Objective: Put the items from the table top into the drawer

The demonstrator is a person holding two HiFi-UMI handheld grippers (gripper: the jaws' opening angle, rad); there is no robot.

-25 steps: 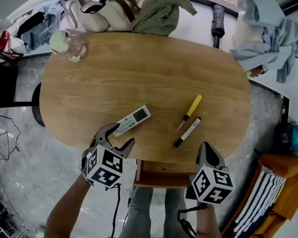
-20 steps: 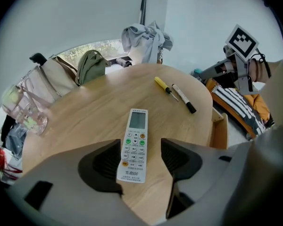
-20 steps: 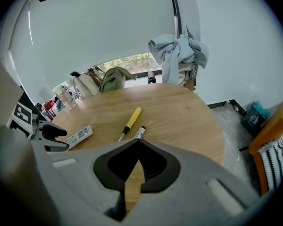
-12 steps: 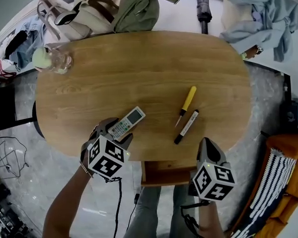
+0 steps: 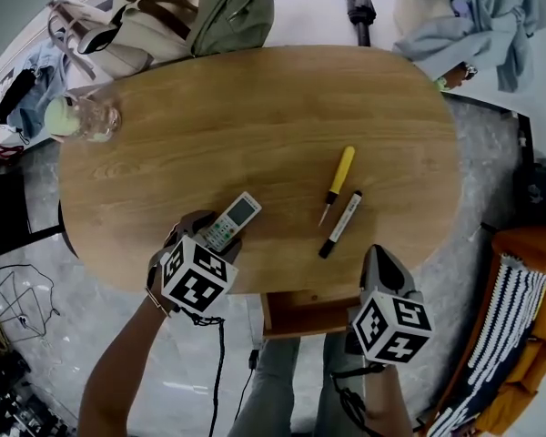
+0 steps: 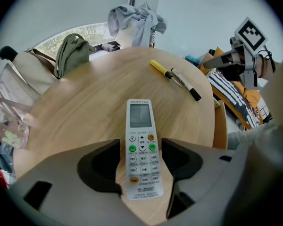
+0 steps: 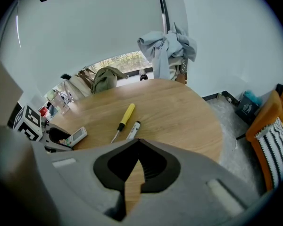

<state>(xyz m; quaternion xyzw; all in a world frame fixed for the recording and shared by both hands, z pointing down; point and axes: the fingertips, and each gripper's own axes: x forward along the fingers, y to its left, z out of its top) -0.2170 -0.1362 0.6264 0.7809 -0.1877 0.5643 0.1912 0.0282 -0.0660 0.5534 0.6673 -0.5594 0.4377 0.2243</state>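
A white remote [image 5: 232, 218] lies on the oval wooden table [image 5: 255, 107] near its front edge. My left gripper [image 5: 205, 233] is shut on the remote's near end [image 6: 140, 149], both jaws against its sides, while it still rests on the wood. A yellow screwdriver [image 5: 337, 180] and a black-and-white marker [image 5: 341, 223] lie side by side to the right [image 6: 161, 68] [image 6: 185, 84]. My right gripper [image 5: 379, 255] hovers at the table's front edge, shut and empty [image 7: 139, 157]. The wooden drawer [image 5: 296, 324] stands open under that edge.
A clear cup [image 5: 82, 116] stands at the table's far left. Bags [image 5: 164, 16] and an olive backpack [image 5: 232, 7] crowd the far side, with blue clothing [image 5: 464, 16] at the far right. An orange seat with a striped cushion [image 5: 519, 335] is to the right.
My left gripper moved forward over the remote's near end and its jaws closed from wide open onto it. The right gripper has hardly moved.
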